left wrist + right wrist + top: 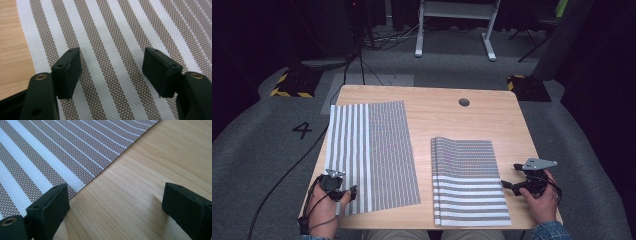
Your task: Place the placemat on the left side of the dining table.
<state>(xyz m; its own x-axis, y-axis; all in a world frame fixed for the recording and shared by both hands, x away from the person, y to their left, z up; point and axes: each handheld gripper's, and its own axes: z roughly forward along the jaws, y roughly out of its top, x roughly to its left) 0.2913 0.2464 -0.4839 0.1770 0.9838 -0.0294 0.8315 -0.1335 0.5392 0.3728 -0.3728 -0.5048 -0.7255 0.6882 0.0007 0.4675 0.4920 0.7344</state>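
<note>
Light wooden tabletop point(437, 120): brown-and-white striped woven mat point(372, 150) flat at left; folded striped mat point(468, 182) near right. Left tool point(112, 72) wide open, empty, over first mat's near-left corner. Right tool point(115, 205) wide open, empty, beside folded mat's right edge.

Even overhead light is brightening the pale wooden bench point(437, 120) while the surrounding room is staying dark; the 2 gripper views are bending stripes and softening far edges.

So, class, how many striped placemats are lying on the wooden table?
2. One placemat lies flat on the table's left half, by the left gripper. The other placemat sits right of centre beside the right gripper; its stepped left edge may hide more layers.
</note>
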